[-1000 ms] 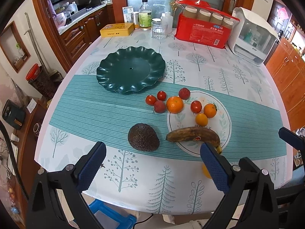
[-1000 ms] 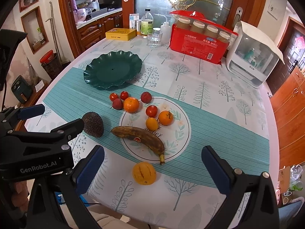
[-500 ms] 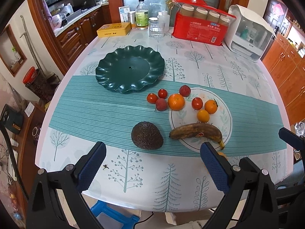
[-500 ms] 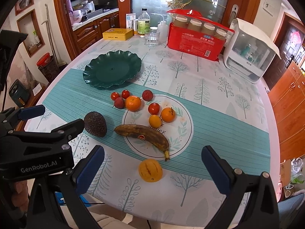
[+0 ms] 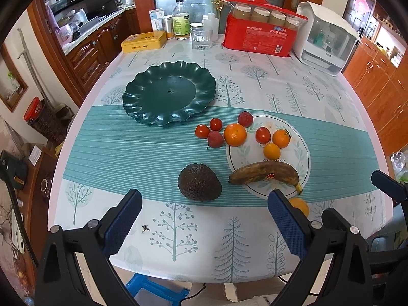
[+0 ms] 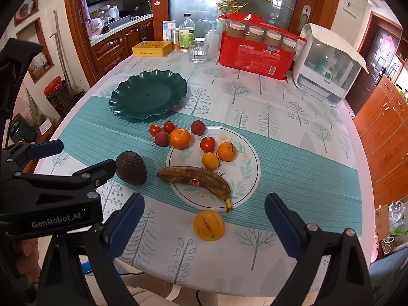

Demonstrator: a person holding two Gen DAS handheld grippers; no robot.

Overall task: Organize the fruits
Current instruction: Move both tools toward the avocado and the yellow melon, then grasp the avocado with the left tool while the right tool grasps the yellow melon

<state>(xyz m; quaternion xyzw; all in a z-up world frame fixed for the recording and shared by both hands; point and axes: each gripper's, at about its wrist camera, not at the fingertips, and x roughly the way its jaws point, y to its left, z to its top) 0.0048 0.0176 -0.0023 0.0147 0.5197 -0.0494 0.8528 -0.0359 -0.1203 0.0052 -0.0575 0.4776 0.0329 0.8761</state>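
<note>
1. Green plate (image 6: 148, 97) – bare, the landmark; behind the fruit.
2. Left gripper (image 5: 204, 227) – jaws wide, holding nothing; right gripper (image 6: 204, 225) – jaws have just been closing a little, nothing between them.
3. Banana (image 6: 196, 179), well nearer than the plate; avocado (image 6: 131, 167) beside it.
4. Tomatoes (image 6: 162, 128) nearest the plate.

Table (image 6: 293, 132), tree-print cloth: green plate (image 6: 148, 97), avocado (image 6: 131, 167), banana (image 6: 196, 179), oranges, tomatoes.
</note>
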